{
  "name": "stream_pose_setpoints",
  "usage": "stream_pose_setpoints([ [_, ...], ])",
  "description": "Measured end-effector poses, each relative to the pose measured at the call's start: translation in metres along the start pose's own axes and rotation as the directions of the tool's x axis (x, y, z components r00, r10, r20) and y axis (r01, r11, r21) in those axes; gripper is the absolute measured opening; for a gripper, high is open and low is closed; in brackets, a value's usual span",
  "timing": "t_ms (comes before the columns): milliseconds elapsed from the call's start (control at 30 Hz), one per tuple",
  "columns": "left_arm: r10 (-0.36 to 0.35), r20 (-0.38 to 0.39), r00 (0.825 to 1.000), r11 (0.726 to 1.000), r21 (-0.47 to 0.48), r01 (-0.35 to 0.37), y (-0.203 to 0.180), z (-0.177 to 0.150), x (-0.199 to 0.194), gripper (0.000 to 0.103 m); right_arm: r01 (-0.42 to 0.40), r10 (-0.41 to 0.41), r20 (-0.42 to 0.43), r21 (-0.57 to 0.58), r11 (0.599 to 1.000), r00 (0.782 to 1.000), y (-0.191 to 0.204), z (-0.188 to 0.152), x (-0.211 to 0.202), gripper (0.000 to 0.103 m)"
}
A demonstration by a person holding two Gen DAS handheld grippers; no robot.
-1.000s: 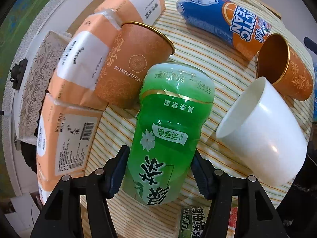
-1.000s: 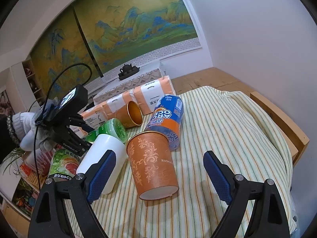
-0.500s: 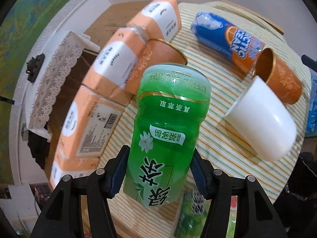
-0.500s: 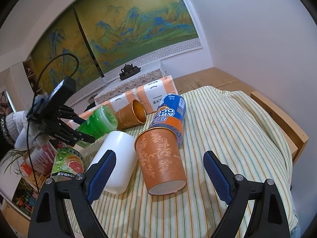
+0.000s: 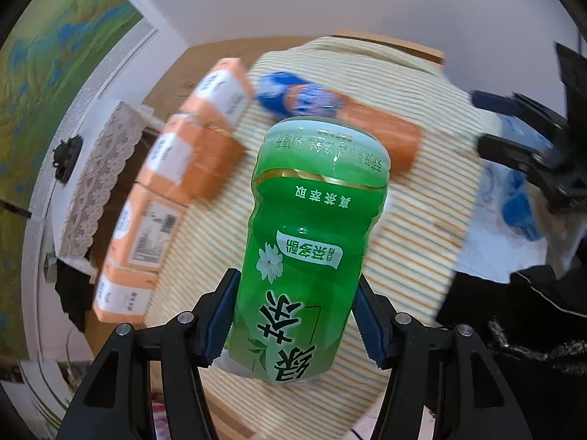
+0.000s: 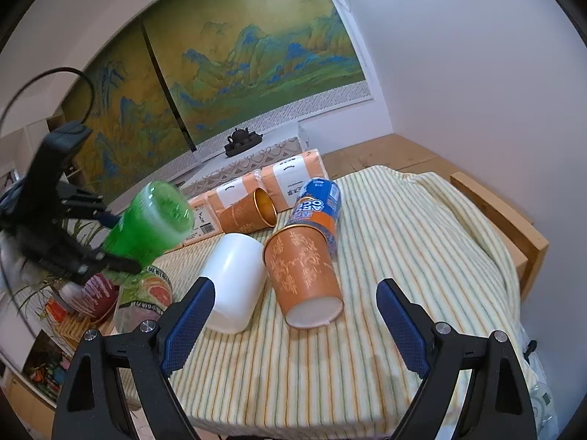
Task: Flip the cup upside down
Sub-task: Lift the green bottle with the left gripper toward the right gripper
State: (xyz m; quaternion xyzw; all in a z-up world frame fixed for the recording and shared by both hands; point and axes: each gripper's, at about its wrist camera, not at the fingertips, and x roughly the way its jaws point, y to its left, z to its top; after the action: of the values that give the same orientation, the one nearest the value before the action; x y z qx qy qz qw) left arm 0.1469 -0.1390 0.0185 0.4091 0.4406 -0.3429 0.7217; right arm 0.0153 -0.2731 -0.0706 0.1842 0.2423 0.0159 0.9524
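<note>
My left gripper (image 5: 295,317) is shut on a green tea cup (image 5: 312,242) and holds it in the air above the striped table; it also shows in the right wrist view (image 6: 150,225), tilted, at the left. A white cup (image 6: 234,280) lies on its side on the striped cloth (image 6: 403,256). Beside it lies an orange patterned cup (image 6: 301,275), base towards me. A second orange cup (image 6: 249,212) lies further back. My right gripper (image 6: 295,324) is open and empty, just short of the white and orange cups.
A blue and orange Arctic Ocean can (image 6: 319,201) lies behind the orange cup. Orange tissue packs (image 6: 286,178) line the table's far edge. A grapefruit drink cup (image 6: 145,297) lies at the left edge. A wooden table edge (image 6: 502,212) shows at the right.
My left gripper has lifted the green cup up off the table and swung it higher. My right gripper has edged closer to the white and orange cups.
</note>
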Motion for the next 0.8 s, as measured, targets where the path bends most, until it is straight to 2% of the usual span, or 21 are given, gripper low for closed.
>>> stream_pose_setpoints([
  [200, -0.064, -0.004, 0.998, 0.998, 0.005, 0.064, -0.055, -0.013, 0.010, 0.063, 0.018, -0.018, -0.005, 0.000, 1.000, 1.000, -0.004, -0.014, -0.019, 0.087],
  [400, -0.105, -0.064, 0.992, 0.994, -0.019, 0.104, -0.083, -0.027, 0.044, 0.063, 0.036, -0.036, -0.022, 0.020, 0.999, 0.999, -0.012, -0.028, -0.031, 0.087],
  [600, -0.115, -0.083, 0.990, 0.993, -0.036, 0.112, -0.090, -0.026, 0.073, 0.063, 0.038, -0.036, -0.045, 0.049, 0.998, 0.998, -0.018, -0.036, -0.033, 0.087],
  [800, -0.116, -0.090, 0.989, 0.992, -0.051, 0.112, -0.087, -0.023, 0.083, 0.064, 0.034, -0.030, -0.065, 0.057, 0.998, 0.997, -0.016, -0.041, -0.032, 0.087],
])
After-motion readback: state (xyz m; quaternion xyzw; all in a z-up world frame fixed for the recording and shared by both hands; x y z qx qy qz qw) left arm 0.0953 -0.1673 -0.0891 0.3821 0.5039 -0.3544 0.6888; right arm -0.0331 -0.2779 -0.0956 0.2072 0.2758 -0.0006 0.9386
